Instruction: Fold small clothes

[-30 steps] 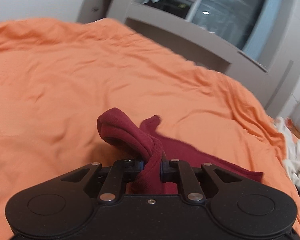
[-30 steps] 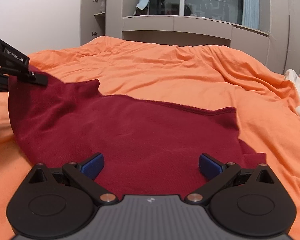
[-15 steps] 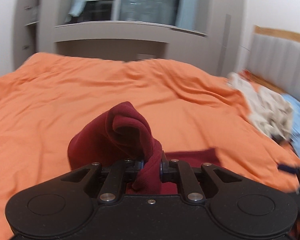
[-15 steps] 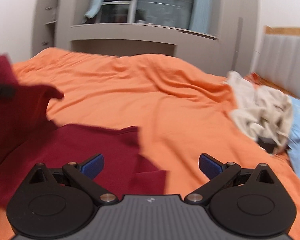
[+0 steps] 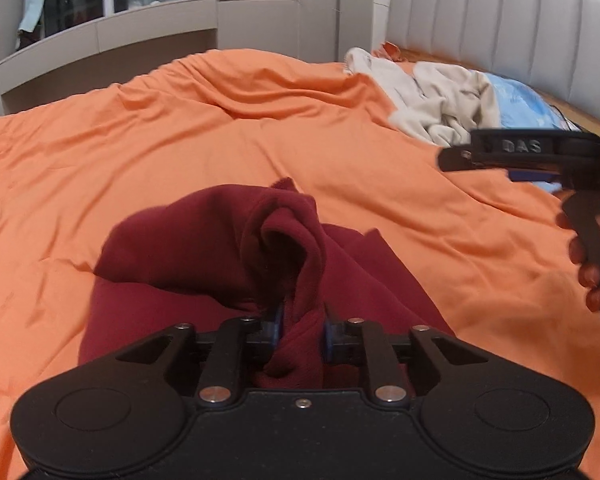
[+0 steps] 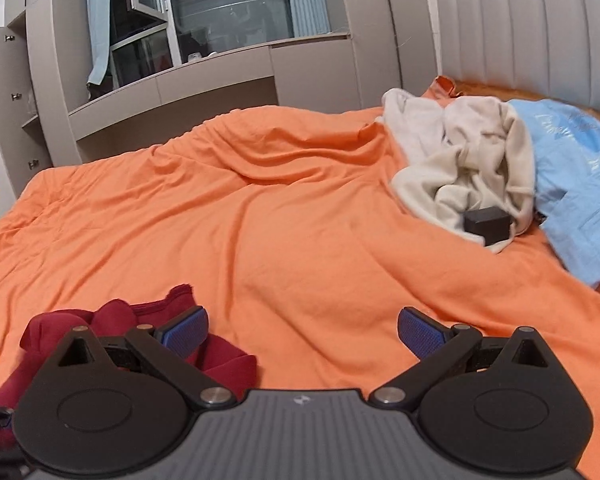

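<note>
A dark red garment [image 5: 204,248] lies on the orange duvet [image 5: 180,128], with one part doubled over the rest. My left gripper [image 5: 302,334] has a bunched fold of it standing between its blue pads; the jaws are opening, and the cloth still fills the gap. In the right wrist view the garment [image 6: 112,316] lies at the lower left, partly under the left finger. My right gripper [image 6: 302,328] is open over bare duvet with nothing between its fingers. Seen from the left wrist, the right gripper [image 5: 452,158] hovers at the right edge, held by a hand [image 5: 588,268].
A pile of cream clothes [image 6: 460,160] and a light blue garment [image 6: 572,168] lie at the right by the grey padded headboard [image 6: 520,40]. A small black box [image 6: 486,222] rests on the cream pile. Grey cabinets and a window stand beyond the bed.
Both grippers swung right toward the headboard. The left carried the garment's edge over the rest of the cloth, and its jaws stand a little wider. The right moved off the garment onto bare duvet.
</note>
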The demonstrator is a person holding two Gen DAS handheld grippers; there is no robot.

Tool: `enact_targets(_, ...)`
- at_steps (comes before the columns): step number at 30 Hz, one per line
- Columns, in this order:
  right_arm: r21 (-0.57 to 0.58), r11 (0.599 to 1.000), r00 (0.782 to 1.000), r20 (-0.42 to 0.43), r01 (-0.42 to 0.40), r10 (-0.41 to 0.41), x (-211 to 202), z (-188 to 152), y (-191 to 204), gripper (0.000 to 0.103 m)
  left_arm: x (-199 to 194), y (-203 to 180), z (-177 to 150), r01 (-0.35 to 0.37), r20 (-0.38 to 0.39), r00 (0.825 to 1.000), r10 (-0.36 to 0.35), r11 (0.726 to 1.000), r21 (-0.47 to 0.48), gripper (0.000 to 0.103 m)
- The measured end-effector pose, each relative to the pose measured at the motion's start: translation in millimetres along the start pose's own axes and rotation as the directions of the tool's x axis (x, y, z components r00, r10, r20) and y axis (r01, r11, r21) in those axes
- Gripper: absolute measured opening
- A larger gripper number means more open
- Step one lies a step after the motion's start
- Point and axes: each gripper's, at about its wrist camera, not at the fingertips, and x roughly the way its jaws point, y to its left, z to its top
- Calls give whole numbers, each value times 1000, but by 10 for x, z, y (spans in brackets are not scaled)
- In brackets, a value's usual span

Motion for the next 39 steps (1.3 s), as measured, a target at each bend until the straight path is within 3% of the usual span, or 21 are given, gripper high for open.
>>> enact_targets(4,-5,998,998,-21,-56,56,10,29,122,103,-128,29,-4,81,2,997,-81,997,-7,48)
enact_targets(6,-18,993,992,-33,-120,119,-11,63,201,103,-214,42,-26,84,10,996,-84,996,8,56)
enact_targets(10,-40,965,965,-52,-260,258,-17,85,397,103,-398,62,-150,72,51,996,-74,997,34,84)
enact_targets(15,-41,926,921,-127,-375,367,131,35,650,103,-436,171,-264,36,55,998,-40,997,70,87)
enact_targets(21,-88,901,898,-166,-425,408,293,-30,907,103,-453,348,-306,39,62,997,-41,999,32,87)
enact_targets(24,-84,885,883,-156,-458,442,330,-91,954,98,-469,349,-318,23,72,997,-26,999,38,87)
enact_targets(26,-85,879,877,-167,-469,451,383,-150,975,93,-460,325,-323,13,73,997,-16,999,44,84)
enact_targets(31,-79,871,863,-207,-484,461,510,-264,1072,54,-432,320,-346,-9,73,997,6,999,40,60)
enact_targets(36,-95,888,885,-182,-451,429,468,-364,1096,52,-430,369,-366,29,88,996,-28,1000,-9,33)
enact_targets(39,-118,900,904,-143,-419,402,434,-389,1069,31,-385,338,-361,26,93,995,-25,1000,-14,14)
